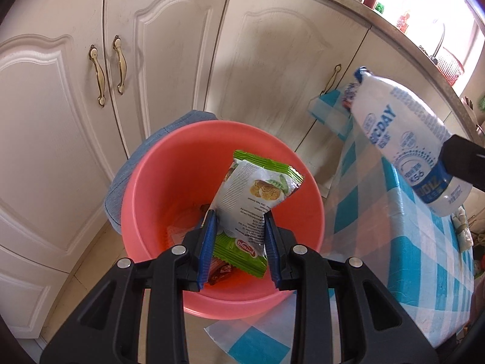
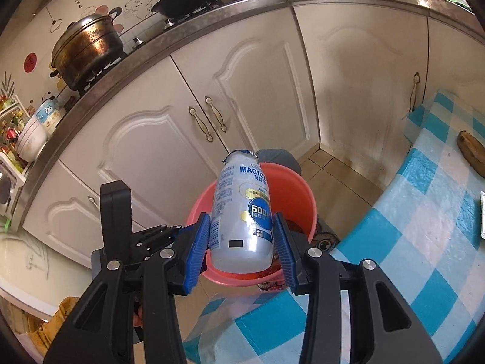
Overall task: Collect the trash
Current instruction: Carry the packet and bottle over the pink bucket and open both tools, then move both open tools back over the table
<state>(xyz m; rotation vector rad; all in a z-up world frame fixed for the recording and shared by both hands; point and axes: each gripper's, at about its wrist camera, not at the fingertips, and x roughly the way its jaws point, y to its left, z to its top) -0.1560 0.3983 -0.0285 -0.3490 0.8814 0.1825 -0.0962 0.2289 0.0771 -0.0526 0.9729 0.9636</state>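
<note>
Over the pink bucket [image 1: 157, 163], the left gripper [image 1: 239, 227] pinches a snack wrapper [image 1: 257, 194] between its pads while the right gripper [image 2: 242, 239] clamps a white bottle [image 2: 239, 212].

We locate the bucket [image 1: 157, 163] on the floor before the cabinets [image 1: 54, 127], left of the table [image 1: 424, 242]; the stockpot [image 2: 88, 48] sits on the counter [image 2: 194, 33] above.

Daylight entered from a blown-out window [image 1: 448, 15] above the countertop [image 1: 348, 9], glaring white there and casting soft shadows on the cabinet doors [image 1: 272, 60] below it, while both fisheye views curved strongly towards dark vignetted corners and the nearby bottle [image 1: 409, 139] appeared slightly blurred.
</note>
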